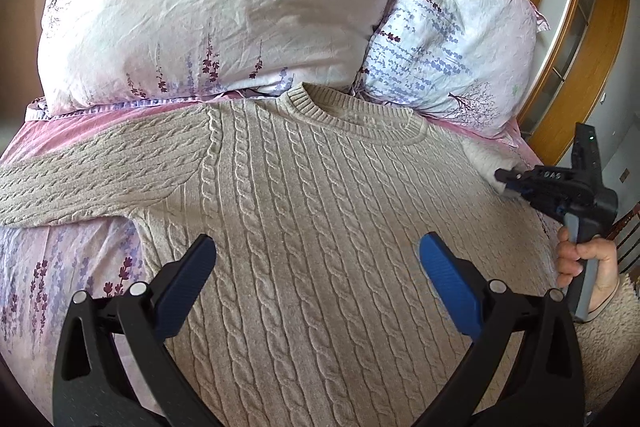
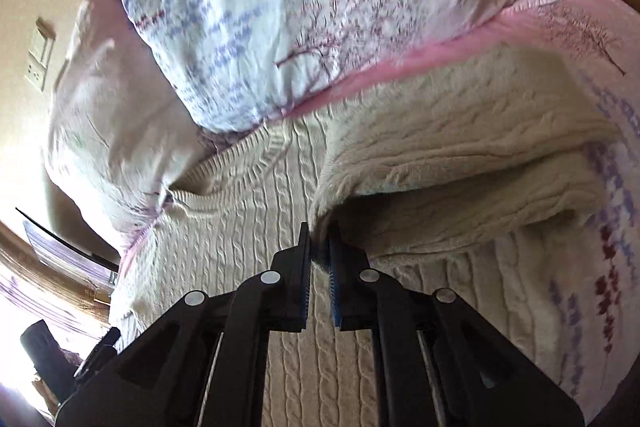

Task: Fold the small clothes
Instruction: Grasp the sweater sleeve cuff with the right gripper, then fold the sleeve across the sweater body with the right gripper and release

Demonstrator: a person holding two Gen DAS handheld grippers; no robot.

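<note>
My right gripper (image 2: pixel 319 247) pinches the sweater's (image 1: pixel 320 195) right sleeve (image 2: pixel 460 163) near the bed's (image 1: pixel 60 267) right edge. My left gripper (image 1: pixel 318 259) hangs wide open above it, below the pillows (image 1: pixel 216 7).

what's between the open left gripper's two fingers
In the left wrist view, only the cable-knit front of the sweater shows between the left gripper fingers; they hold nothing.
</note>
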